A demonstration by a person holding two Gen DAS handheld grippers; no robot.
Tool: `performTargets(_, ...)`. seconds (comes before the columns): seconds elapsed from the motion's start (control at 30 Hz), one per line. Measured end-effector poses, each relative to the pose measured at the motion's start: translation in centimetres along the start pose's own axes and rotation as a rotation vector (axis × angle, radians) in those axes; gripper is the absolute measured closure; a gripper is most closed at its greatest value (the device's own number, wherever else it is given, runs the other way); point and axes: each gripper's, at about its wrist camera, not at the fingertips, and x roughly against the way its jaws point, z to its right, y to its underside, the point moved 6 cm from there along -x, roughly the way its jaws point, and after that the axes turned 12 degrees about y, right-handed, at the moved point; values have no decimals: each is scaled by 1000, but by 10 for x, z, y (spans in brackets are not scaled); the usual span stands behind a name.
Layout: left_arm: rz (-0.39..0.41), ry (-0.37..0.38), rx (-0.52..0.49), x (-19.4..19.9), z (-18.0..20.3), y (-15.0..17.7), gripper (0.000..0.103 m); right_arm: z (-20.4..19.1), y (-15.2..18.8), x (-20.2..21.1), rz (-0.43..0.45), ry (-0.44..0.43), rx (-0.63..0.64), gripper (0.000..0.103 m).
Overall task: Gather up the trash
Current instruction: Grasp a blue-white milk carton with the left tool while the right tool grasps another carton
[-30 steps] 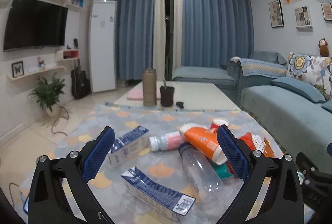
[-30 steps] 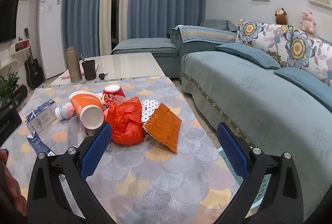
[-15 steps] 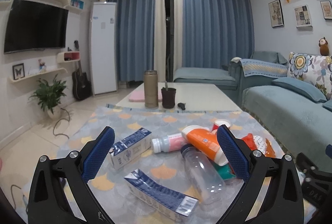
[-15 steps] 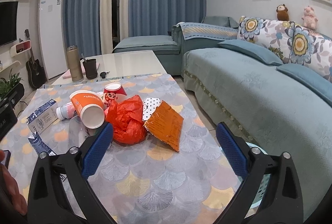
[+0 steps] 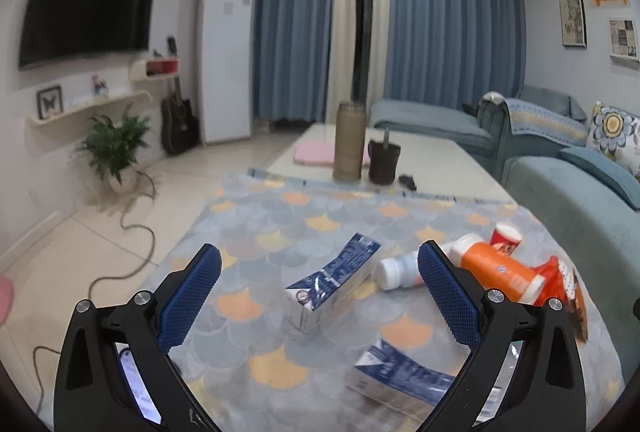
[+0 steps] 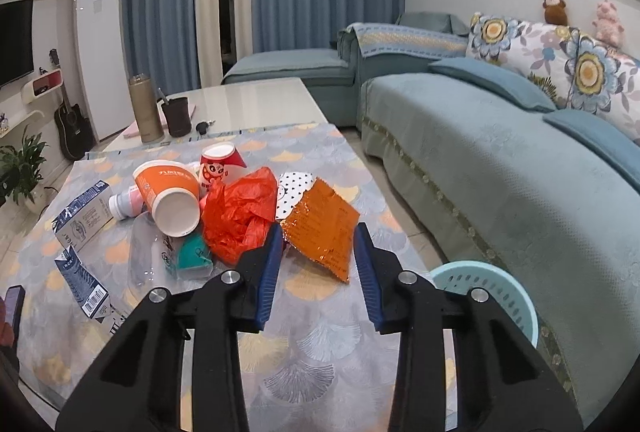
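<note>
Trash lies in a heap on the patterned tablecloth (image 6: pixel 320 344): an orange foil packet (image 6: pixel 320 224), a red plastic bag (image 6: pixel 240 216), an orange paper cup (image 6: pixel 172 191), a clear bottle (image 6: pixel 146 256) and two blue-white cartons (image 6: pixel 82 216). My right gripper (image 6: pixel 318 232) hovers at the packet with its jaws closing. The packet sits between the fingertips and looks flat, not squeezed. My left gripper (image 5: pixel 320 252) is open above the cloth, with one carton (image 5: pixel 334 278) beyond its tips and nothing held. The orange cup (image 5: pixel 496 268) lies to its right.
A light blue basket (image 6: pixel 492 284) stands on the floor at the table's right edge, beside the teal sofa (image 6: pixel 500 171). A tall flask (image 5: pixel 349 141) and a dark cup (image 5: pixel 384 161) stand on the white table behind. A cable (image 5: pixel 132 252) runs over the floor at left.
The right jaws have narrowed from wide open to close around the orange packet. The left gripper has swung left, so the trash heap now sits further right in its view.
</note>
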Motion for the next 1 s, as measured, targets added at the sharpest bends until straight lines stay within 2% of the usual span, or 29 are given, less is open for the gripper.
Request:
performTargets(0.1,-93,84,48,-25,-17,5,7,-8,-2,-4,-16,-40,-2,70)
performTargets(0.23,-171,95,48,-58,-31,13,9,-45,3,-1,-21,-157,65,70)
performTargets(0.3,-219,132,34,-74,-26,16,9,-68,8,2,-21,-216,111,70)
performTargets(0.37,-262,132,13,-89,-24,20,12,-94,15,4,-41,-311,144,69)
performTargets(0.5,-336,149,-11,-110,-25,30,15,-132,26,3,-93,-444,196,69)
performTargets(0.53,-355,150,-14,-114,-27,32,18,-141,29,1,-108,-470,211,65)
performTargets(0.57,-379,151,-19,-117,-28,35,25,-148,31,1,-120,-492,224,56)
performTargets(0.63,-424,166,-26,-124,-28,43,31,-163,36,-1,-136,-523,252,48)
performTargets(0.7,-451,162,-28,-131,-30,48,38,-178,40,-5,-157,-544,277,47)
performTargets(0.77,-469,168,-7,-134,-33,53,57,-185,43,-3,-163,-565,301,47)
performTargets(0.83,-465,177,15,-131,-36,55,68,-192,44,2,-169,-584,333,47)
performTargets(0.93,-437,162,43,-126,-38,52,68,-195,46,9,-170,-618,363,44)
performTargets(1.0,-412,180,83,-118,-39,52,68,-206,52,14,-181,-650,409,43)
